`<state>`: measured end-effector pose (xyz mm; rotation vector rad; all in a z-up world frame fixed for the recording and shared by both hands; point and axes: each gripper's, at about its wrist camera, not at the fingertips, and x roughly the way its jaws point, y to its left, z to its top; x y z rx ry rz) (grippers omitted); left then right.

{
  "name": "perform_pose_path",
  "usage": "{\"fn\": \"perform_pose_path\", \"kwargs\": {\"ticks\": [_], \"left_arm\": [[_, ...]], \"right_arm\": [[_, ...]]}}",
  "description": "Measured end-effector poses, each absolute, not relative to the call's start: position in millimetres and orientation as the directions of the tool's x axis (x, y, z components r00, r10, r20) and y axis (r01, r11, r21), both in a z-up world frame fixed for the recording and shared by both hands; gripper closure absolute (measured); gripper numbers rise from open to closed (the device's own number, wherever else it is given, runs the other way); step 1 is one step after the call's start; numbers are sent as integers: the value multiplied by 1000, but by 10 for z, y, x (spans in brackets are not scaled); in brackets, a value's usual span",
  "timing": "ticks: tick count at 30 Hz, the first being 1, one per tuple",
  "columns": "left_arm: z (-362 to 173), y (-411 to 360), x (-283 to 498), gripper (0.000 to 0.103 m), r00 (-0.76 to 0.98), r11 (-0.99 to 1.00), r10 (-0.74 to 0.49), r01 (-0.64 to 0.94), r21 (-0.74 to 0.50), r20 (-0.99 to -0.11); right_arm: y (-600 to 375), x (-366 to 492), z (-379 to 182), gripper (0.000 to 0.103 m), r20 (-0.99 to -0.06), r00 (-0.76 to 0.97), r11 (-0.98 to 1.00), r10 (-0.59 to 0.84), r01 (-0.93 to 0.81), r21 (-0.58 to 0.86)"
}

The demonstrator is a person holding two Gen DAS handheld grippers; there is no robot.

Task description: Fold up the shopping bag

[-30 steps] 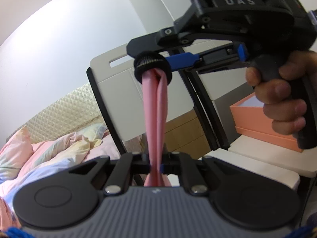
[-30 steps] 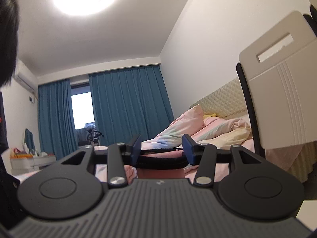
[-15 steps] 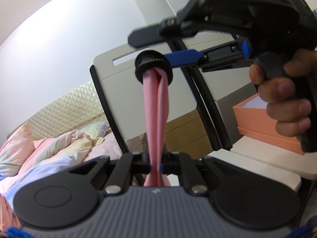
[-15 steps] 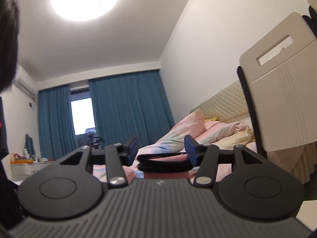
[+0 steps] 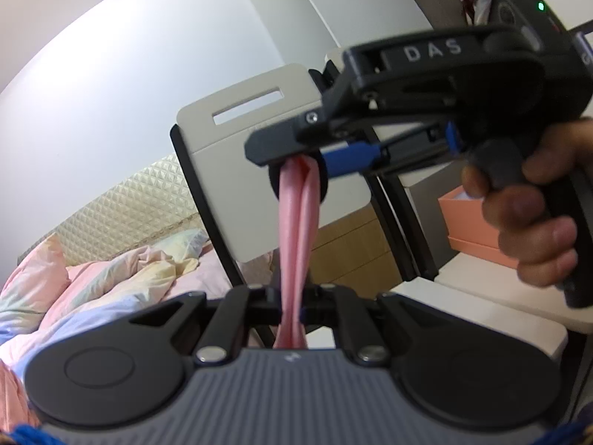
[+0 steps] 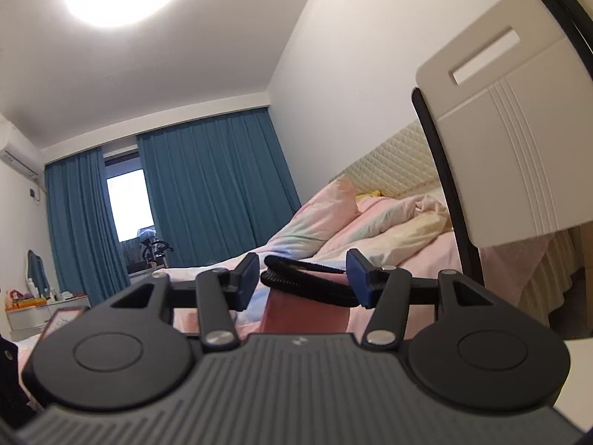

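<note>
The pink shopping bag (image 5: 300,230), bunched into a narrow strip, runs upward from my left gripper (image 5: 292,313), which is shut on its lower part. Its upper end passes through a black elastic ring (image 5: 323,189). My right gripper (image 5: 296,163), held by a hand (image 5: 526,222), straddles that ring from the right. In the right wrist view the right gripper (image 6: 302,278) stands open with the ring (image 6: 307,289) tilted between its blue pads. The ring touches the right pad and stands apart from the left one. Below the ring the pink bag (image 6: 307,315) shows.
A white chair back (image 5: 237,148) with black side rails stands just behind the bag, also large at the right as the chair back (image 6: 519,148). A bed with pastel bedding (image 5: 92,282) lies to the left. A peach box (image 5: 467,222) sits on a white surface (image 5: 481,307) at the right.
The right gripper's pads have spread apart from the black ring, which now sits loose and tilted between them. That gripper has dropped a little and come closer. The left gripper kept still.
</note>
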<state>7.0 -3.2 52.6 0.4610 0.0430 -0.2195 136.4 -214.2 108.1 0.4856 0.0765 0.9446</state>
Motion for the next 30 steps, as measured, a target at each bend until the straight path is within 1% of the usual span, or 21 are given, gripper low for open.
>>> {"fn": "perform_pose_path", "kwargs": {"ticks": [3,5,6,8,11,18,27,30], "left_arm": [[531,-24,67,95,976,876,-201,219,431,-86],[527,-33,61,95,974,872,-207,224,436,-86],[527,-36,54,95,974,870,-211,226,438,-85],[526,-41,51,95,973,869,-214,230,439,-85],[519,-53,44,95,972,864,-220,235,445,-86],[508,-73,42,96,972,859,-218,234,455,-88],[523,-46,83,96,974,864,-209,226,449,-89],[526,-47,74,96,974,866,-211,228,446,-87]], "right_arm": [[-2226,1432,1065,47,175,564,411,807,-749,519],[-2325,1469,1034,41,222,565,358,795,-731,581],[-2364,1493,1022,40,234,573,345,785,-719,603],[-2404,1537,1001,40,227,585,346,779,-702,623],[-2371,1562,967,40,194,581,354,791,-692,629],[-2357,1623,927,40,181,538,307,823,-690,655],[-2303,1599,937,40,172,510,309,843,-720,621],[-2236,1531,961,40,173,488,311,855,-751,582]]}}
